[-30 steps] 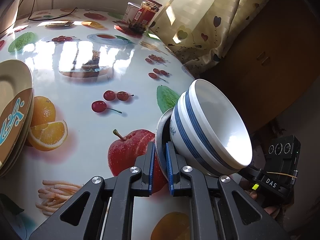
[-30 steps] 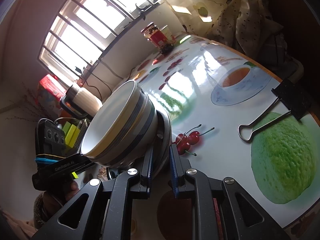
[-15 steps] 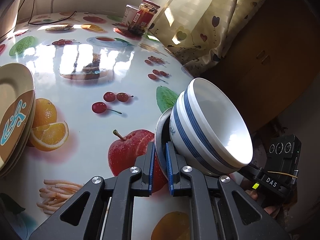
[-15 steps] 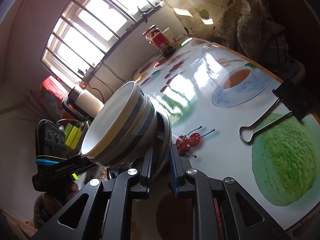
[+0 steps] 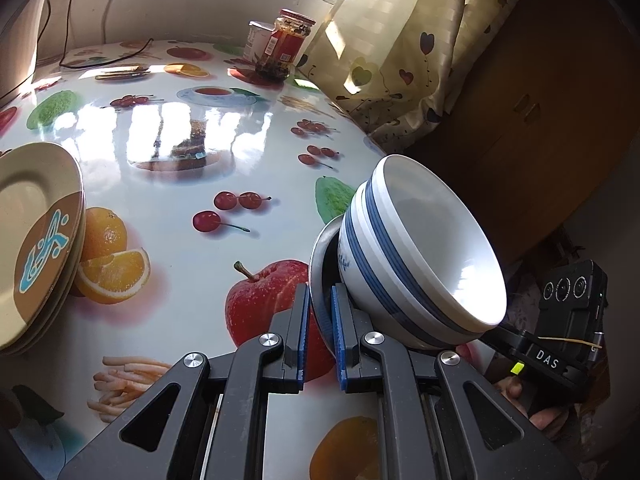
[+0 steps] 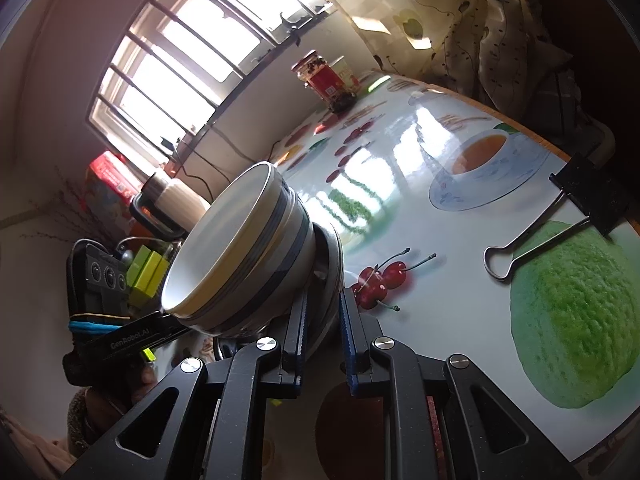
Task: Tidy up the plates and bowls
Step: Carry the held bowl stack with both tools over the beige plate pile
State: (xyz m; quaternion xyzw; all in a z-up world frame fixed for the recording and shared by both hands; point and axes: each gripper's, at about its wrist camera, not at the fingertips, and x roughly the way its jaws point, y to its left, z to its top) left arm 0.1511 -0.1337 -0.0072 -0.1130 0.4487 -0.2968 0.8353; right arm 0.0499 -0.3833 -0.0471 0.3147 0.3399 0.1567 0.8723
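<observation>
A stack of white bowls with blue bands (image 5: 416, 252) sits in a grey metal bowl (image 5: 320, 276), tipped on its side above the fruit-print table (image 5: 180, 128). My left gripper (image 5: 319, 300) is shut on the metal bowl's rim. In the right wrist view the same bowl stack (image 6: 244, 256) is tipped to the left and my right gripper (image 6: 323, 304) grips the metal bowl (image 6: 332, 264) rim from the opposite side. A stack of tan plates (image 5: 36, 240) with a blue mark lies at the left of the table.
A sauce jar (image 5: 286, 48) and a white tub (image 5: 258, 40) stand at the table's far edge by a curtain (image 5: 400, 52). A black binder clip (image 6: 560, 216) lies on the table at the right. A thermos (image 6: 172, 200) and boxes stand beyond the bowls.
Both grippers have carried the bowl stack slightly along over the table; the plates and the jar have shifted a little in view. The grips are unchanged.
</observation>
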